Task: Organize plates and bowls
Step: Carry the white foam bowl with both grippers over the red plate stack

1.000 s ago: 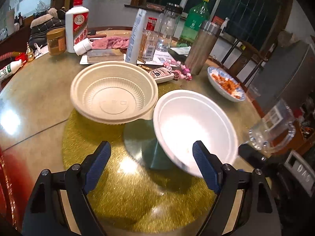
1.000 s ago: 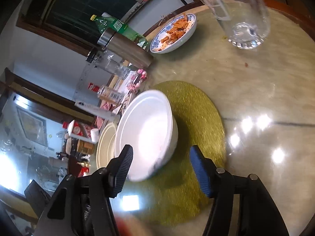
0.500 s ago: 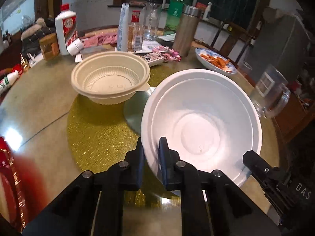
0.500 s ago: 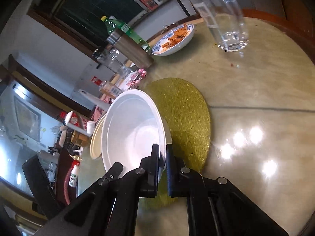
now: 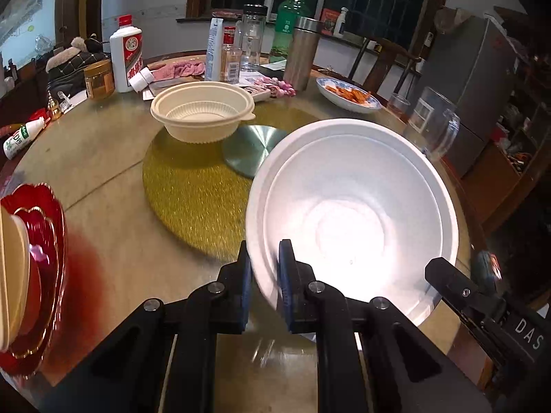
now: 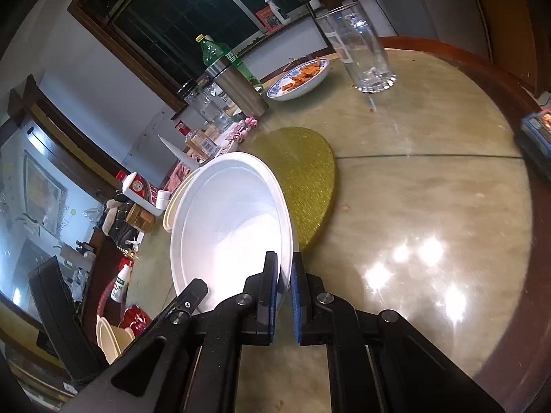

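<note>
A large white bowl is held off the table, tilted, by both grippers. My left gripper is shut on its near left rim. My right gripper is shut on the opposite rim of the same bowl, and its black body shows at the lower right of the left wrist view. A beige plastic bowl sits on the gold round mat further back. A red scalloped plate with a beige bowl on it lies at the near left.
The far side of the table holds bottles, a steel flask, a jar and a pink cloth. A blue-rimmed dish of food and a glass mug stand at the right. A steel disc lies on the mat.
Both grippers closed on the white bowl's rim and lifted it off the mat, drawing it back toward the near edge. The red plate has come into view at the left.
</note>
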`<state>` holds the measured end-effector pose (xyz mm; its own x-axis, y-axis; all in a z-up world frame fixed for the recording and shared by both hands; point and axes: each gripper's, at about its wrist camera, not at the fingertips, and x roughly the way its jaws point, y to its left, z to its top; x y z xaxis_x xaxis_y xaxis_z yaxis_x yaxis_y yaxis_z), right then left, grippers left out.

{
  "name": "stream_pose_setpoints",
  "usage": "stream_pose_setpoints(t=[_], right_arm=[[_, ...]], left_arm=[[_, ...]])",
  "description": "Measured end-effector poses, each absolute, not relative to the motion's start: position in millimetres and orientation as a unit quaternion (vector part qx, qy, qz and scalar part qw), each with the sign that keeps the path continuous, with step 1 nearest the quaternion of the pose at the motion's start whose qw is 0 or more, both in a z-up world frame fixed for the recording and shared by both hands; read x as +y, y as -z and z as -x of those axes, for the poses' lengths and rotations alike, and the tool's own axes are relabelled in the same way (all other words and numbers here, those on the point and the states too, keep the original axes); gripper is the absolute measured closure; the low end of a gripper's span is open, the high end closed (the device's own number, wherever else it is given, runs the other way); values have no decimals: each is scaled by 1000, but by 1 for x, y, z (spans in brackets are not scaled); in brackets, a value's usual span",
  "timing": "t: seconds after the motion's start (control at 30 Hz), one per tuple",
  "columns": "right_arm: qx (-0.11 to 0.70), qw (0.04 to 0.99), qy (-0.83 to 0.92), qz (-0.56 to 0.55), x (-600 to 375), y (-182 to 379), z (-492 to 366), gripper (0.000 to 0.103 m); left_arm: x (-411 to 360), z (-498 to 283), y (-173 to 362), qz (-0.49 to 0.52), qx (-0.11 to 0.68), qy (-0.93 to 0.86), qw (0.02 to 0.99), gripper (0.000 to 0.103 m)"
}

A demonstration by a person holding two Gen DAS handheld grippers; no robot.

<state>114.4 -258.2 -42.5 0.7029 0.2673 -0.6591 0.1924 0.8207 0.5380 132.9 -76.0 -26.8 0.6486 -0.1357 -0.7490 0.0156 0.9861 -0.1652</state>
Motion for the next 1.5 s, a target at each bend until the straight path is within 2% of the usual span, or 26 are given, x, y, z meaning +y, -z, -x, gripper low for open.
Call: stream_pose_setpoints(t=[0.47, 1.5], right_arm=[[387, 872, -14, -301, -254, 51, -65, 95], [391, 873, -84, -280, -202, 46, -46, 95]], left_arm=[[-72, -93, 33, 64, 424, 60, 901, 90], [-11, -42, 22, 87, 399, 33, 912, 91]])
